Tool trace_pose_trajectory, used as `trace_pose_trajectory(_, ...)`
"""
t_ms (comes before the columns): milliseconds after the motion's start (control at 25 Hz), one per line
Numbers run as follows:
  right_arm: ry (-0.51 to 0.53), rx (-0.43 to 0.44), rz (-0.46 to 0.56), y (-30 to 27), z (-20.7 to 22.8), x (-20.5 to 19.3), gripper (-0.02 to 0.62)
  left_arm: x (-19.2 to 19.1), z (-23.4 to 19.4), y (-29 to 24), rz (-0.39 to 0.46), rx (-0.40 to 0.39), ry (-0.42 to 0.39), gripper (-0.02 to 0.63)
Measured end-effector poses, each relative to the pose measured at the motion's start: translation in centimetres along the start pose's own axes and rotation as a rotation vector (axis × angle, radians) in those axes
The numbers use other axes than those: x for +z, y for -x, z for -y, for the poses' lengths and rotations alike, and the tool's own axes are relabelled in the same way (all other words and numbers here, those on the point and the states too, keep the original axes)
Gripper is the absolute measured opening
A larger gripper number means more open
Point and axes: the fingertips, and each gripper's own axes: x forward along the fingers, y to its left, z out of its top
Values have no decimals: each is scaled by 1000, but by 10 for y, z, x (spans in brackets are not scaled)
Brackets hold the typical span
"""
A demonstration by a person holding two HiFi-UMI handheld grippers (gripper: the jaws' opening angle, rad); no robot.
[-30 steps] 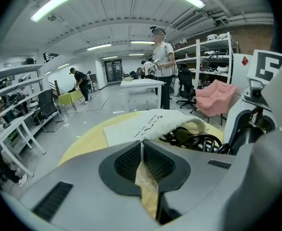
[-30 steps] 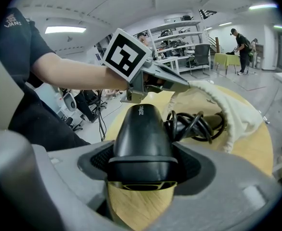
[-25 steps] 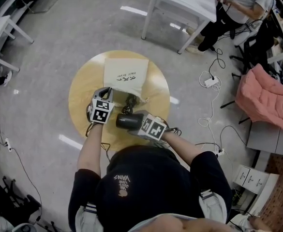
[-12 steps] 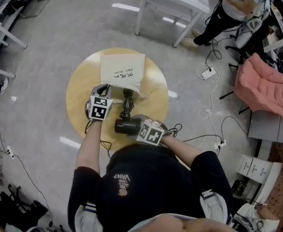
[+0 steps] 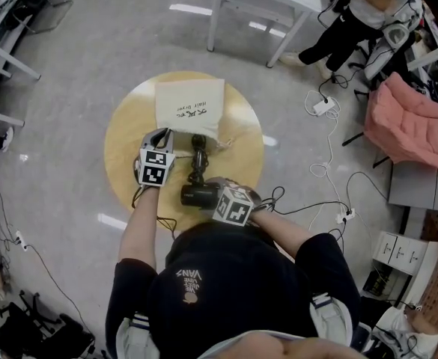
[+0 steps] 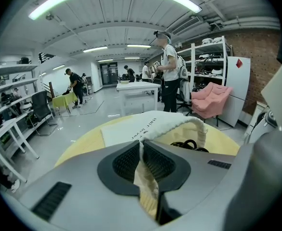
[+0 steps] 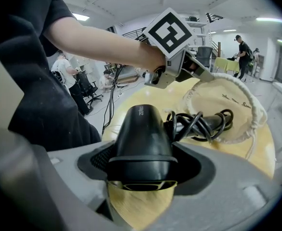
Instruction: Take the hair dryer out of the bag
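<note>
Cream cloth of the bag (image 5: pixel 189 105) is pinched between the nearly closed jaws of the left gripper (image 5: pixel 164 135), at the near corner of the mouth. The bag lies flat on the round wooden bench (image 5: pixel 121 144). The cloth is soft and light, so it would likely drag along unless pinned.

The hair dryer (image 7: pixel 141 137) is outside the bag, towards the bench's near edge, with its barrel clamped in the right gripper (image 7: pixel 141 170). It looks rigid, smooth and moderately heavy. A barrel grip may slip, and the handle would be the surer hold.

The coiled cord (image 7: pixel 204 121) hides the handle and reaches the bag mouth. Whether the plug is free cannot be seen.
</note>
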Motion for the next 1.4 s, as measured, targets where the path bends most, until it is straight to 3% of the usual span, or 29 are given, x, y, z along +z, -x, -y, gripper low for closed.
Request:
trace_pose_trajectory(720, 98, -55, -25, -12, -4, -19, 350, -13, 21, 30, 48, -31, 9, 66)
trace_pose_trajectory(1400, 19, -132, 83, 1, -13, -9, 348, -27, 16, 22, 17, 22, 78, 64)
